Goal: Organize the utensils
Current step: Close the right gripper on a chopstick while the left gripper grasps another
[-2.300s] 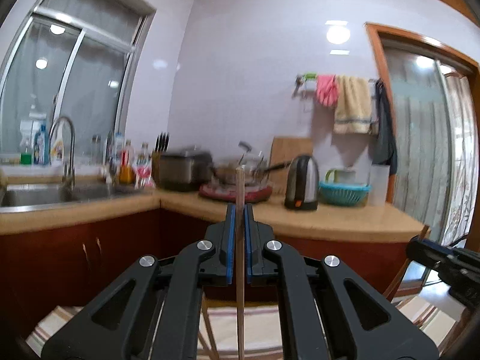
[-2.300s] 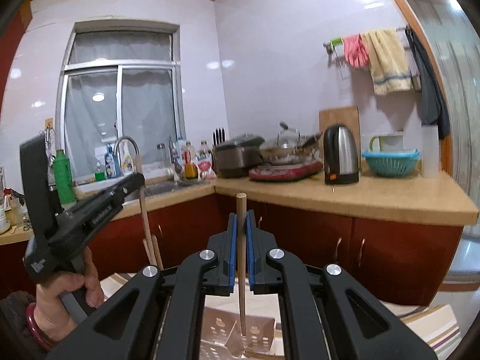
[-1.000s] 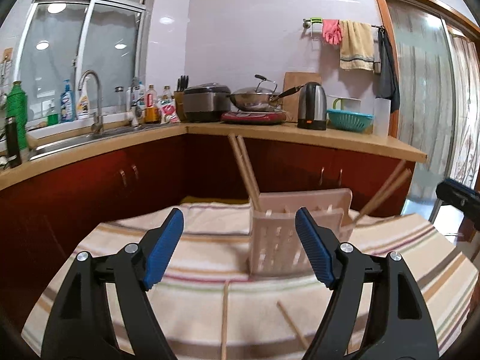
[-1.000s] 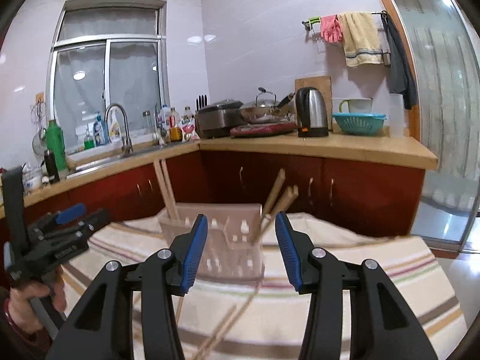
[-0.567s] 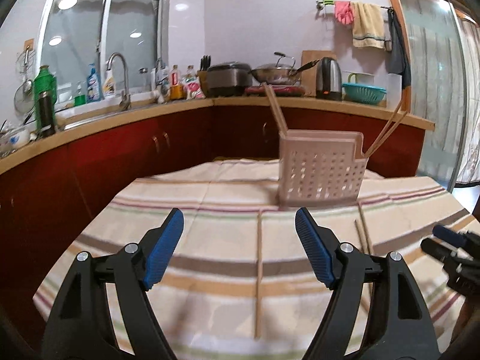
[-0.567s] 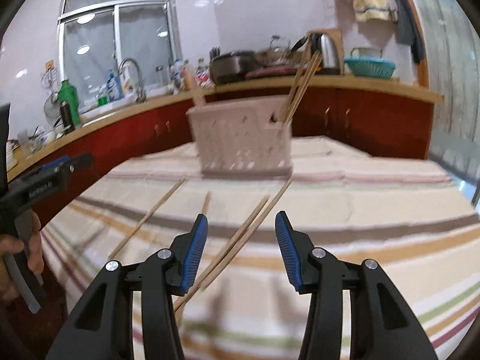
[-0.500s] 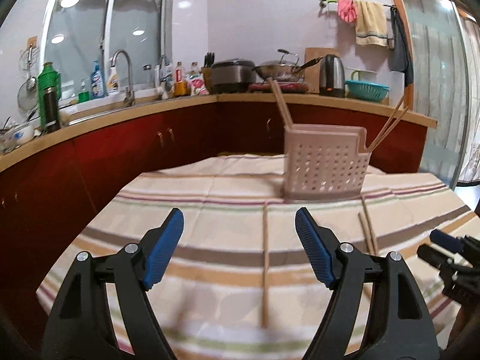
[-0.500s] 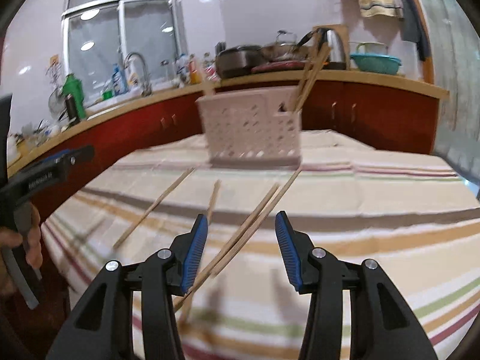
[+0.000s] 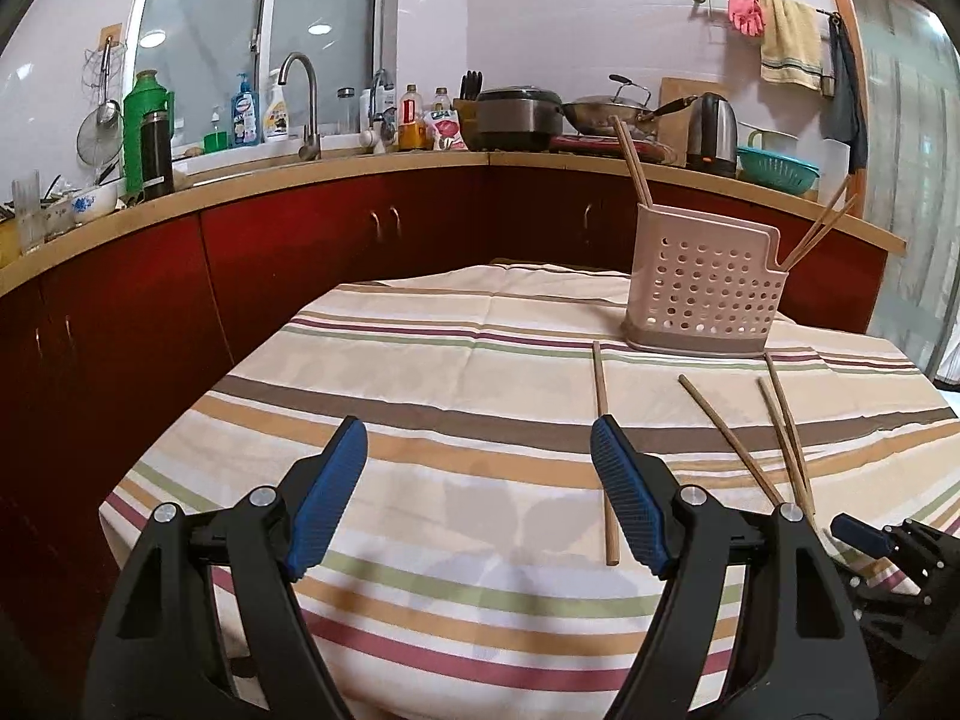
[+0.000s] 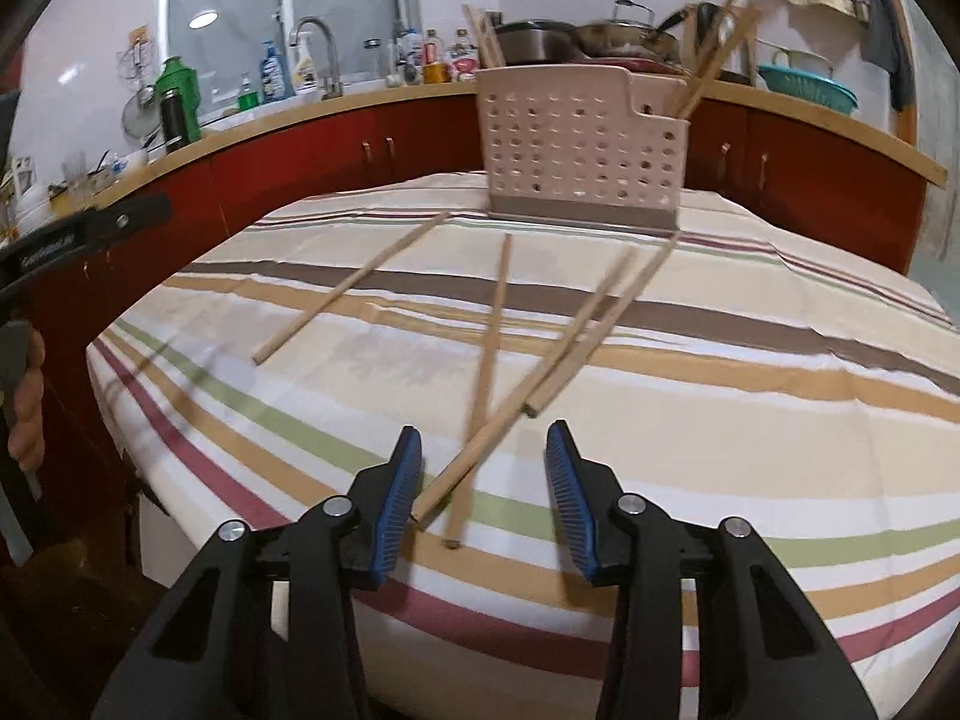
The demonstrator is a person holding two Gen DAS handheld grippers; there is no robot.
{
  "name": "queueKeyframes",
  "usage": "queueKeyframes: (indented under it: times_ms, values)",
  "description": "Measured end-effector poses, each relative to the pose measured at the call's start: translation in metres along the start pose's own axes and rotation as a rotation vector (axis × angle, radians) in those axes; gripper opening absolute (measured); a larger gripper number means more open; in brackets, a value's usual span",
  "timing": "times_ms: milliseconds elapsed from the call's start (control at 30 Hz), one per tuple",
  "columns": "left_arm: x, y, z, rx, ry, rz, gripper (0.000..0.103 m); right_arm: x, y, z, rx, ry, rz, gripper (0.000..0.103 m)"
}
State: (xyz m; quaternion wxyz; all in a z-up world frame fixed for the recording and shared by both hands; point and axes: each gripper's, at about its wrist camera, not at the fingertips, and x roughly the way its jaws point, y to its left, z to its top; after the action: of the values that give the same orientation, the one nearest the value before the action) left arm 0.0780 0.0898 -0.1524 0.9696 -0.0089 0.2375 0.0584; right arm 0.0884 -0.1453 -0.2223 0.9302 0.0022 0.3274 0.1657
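A pink perforated holder stands at the far side of the striped tablecloth, with wooden chopsticks leaning out at both ends. Several loose chopsticks lie in front of it. My left gripper is open wide above the cloth, and a single chopstick lies just beside its right finger. My right gripper hangs low over the near ends of two crossed chopsticks. Its jaws are closing, with those ends between them and the pads not touching. It also shows at the lower right of the left wrist view.
Another chopstick lies apart to the left. A hand with the left gripper's handle is at the left edge. The cloth drops off at the near and left table edges. Red cabinets and a crowded counter run behind.
Both grippers held a chopstick over the holder, then let go. They have since dropped and drawn back toward the near edge of the table. The right jaws have narrowed.
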Motion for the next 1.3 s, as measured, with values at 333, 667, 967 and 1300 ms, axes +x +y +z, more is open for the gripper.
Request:
queueKeyframes:
  times_ms: [333, 667, 967, 1300]
  values:
    - [0.006, -0.017, -0.002, 0.012, 0.016, -0.039, 0.075, -0.012, -0.042, -0.003, 0.087, 0.009, -0.071, 0.030]
    - [0.013, -0.040, -0.002, 0.038, 0.039, -0.069, 0.075, -0.020, -0.072, -0.007, 0.148, 0.004, -0.087, 0.027]
    - [0.015, -0.052, -0.002, 0.064, 0.042, -0.076, 0.075, -0.020, -0.065, -0.007, 0.117, 0.020, -0.022, 0.009]
    - [0.028, -0.061, -0.007, 0.086, 0.072, -0.083, 0.075, -0.033, -0.077, -0.005, 0.122, -0.019, -0.061, 0.007]
